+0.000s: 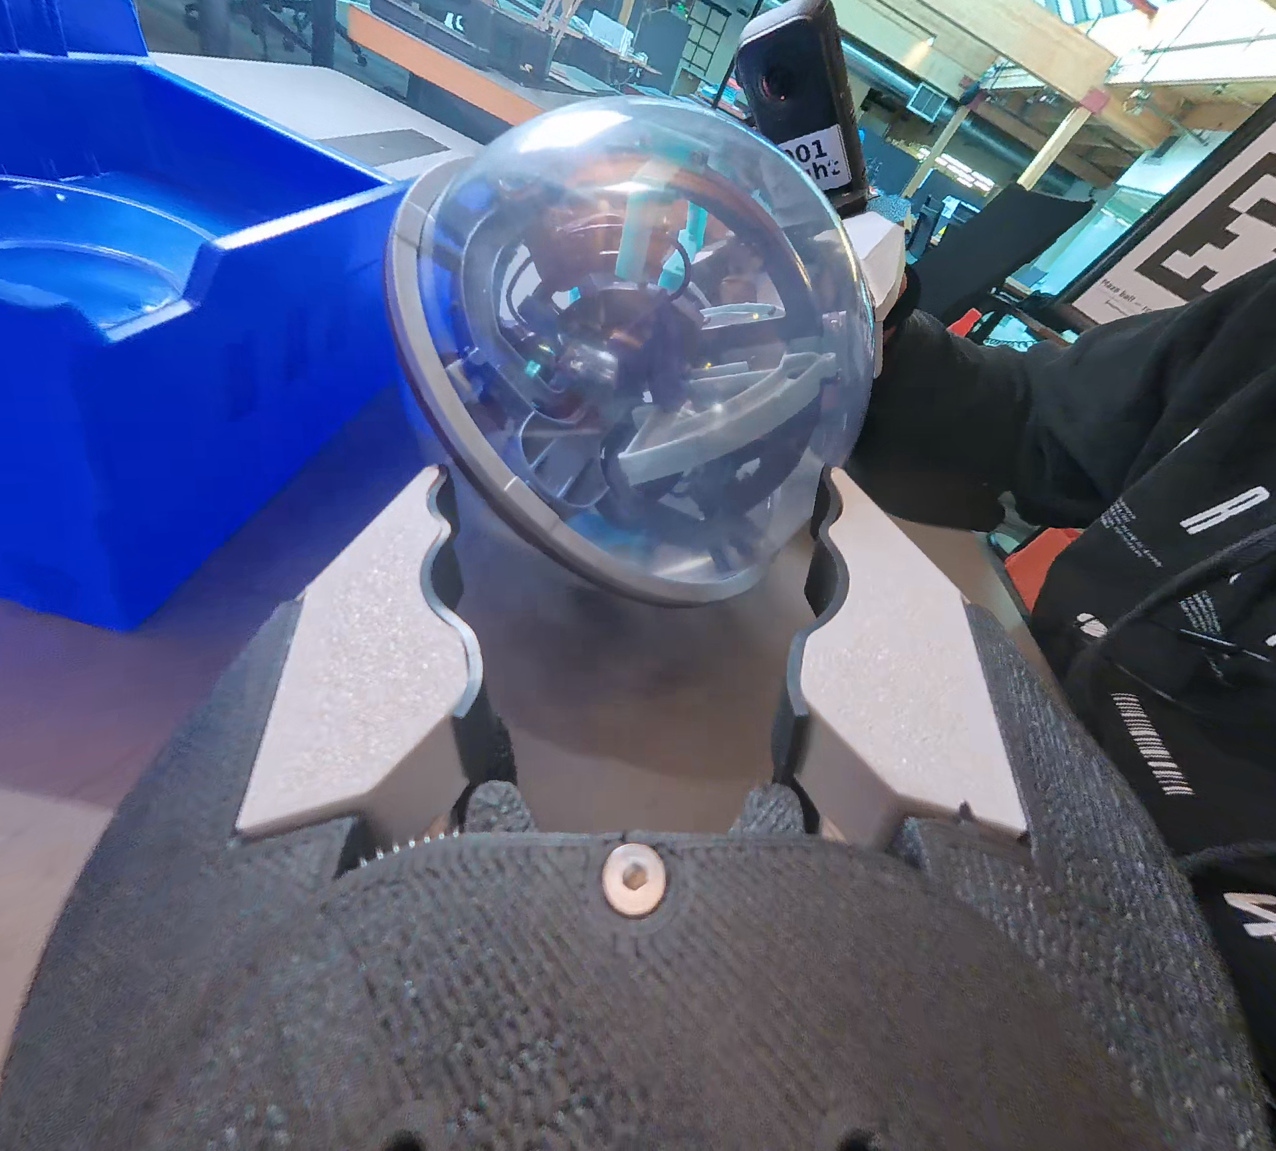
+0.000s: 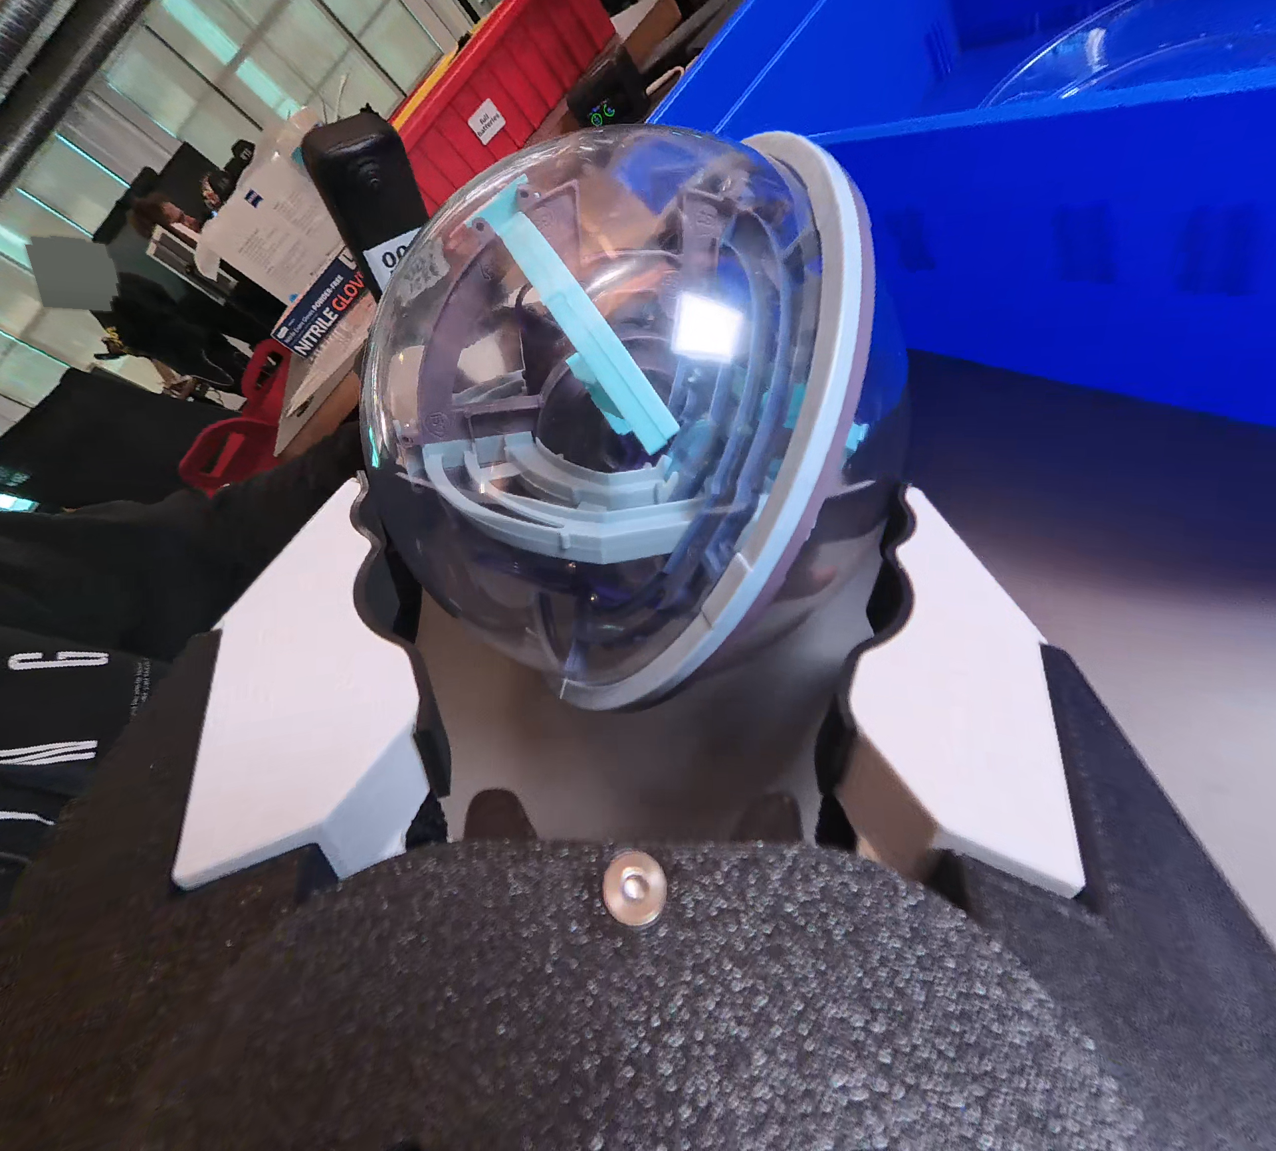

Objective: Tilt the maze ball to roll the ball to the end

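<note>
Left gripper (image 1: 635, 538): jaws set wide, the maze ball (image 1: 625, 351) seated between the finger tips, held by its lower part. Contact on both pads looked likely but the sphere hid the exact touch points. Right gripper (image 2: 632, 565): same story from the opposite side, jaws spread wide and cradling the same maze ball (image 2: 621, 413). So one sphere, gripped by two claws, lifted clear of the table (image 1: 83, 738) and tilted; its grey equator ring (image 2: 815, 427) ran diagonally in both views.

Progress: tilting was under way, not finished as far as I could judge. I could not pick out the small rolling ball inside with certainty; a shiny blob near the hub in the left wrist view may have been it, but too blurred to call. Track position therefore unknown, end point not identified. Remaining: keep tipping until the ball reaches the finish.

Count:
- maze ball: 1
- grippers: 2
- teal track piece (image 2: 587, 338) inside: 1 clearly, in the right wrist view
- blue bin (image 1: 172, 262) just beside the ball: 1, with a clear dome (image 2: 1139, 34) lying in it
- red bin (image 2: 511, 75) farther back: 1
- operator's black sleeve (image 1: 1036, 413): 1 visible behind the sphere
</note>
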Motion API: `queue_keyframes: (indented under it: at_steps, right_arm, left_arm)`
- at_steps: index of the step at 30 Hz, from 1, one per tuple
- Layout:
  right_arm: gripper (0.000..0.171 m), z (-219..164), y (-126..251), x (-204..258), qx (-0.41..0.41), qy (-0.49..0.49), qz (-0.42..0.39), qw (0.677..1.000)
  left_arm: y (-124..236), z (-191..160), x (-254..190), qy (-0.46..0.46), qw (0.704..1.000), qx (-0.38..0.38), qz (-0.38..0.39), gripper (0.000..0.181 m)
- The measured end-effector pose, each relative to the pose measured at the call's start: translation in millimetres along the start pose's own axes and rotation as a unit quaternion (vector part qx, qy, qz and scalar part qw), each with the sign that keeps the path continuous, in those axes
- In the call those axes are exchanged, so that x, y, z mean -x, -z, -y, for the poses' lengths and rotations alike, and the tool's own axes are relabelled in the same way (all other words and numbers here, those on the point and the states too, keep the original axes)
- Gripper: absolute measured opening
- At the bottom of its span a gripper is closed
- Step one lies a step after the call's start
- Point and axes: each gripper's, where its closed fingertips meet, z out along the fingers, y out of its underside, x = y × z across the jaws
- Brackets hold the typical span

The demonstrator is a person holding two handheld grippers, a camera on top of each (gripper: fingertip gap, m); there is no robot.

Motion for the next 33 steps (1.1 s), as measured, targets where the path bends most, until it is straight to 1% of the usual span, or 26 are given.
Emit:
queue_keyframes:
  at_steps: [6,10,18,33]
  right_arm:
    - [0.139,3.5,3.5,-2.3,0.002,-0.023,-0.009,1.000]
    - [0.139,4.4,4.7,-3.6,0.000,-0.030,-0.006,1.000]
    - [0.139,6.0,5.1,-5.2,-0.008,-0.034,0.007,0.999]
    - [0.139,6.0,5.1,-5.5,-0.012,-0.032,0.027,0.999]
  left_arm:
    - [-4.1,-3.5,0.2,0.047,0.999,0.007,-0.013,0.101]
    - [-4.7,-4.2,0.9,0.058,0.998,0.008,-0.018,0.099]
    - [-4.8,-5.4,1.4,0.061,0.998,0.012,-0.019,0.096]
    - [-5.7,-8.1,0.2,0.058,0.998,0.022,-0.023,0.096]
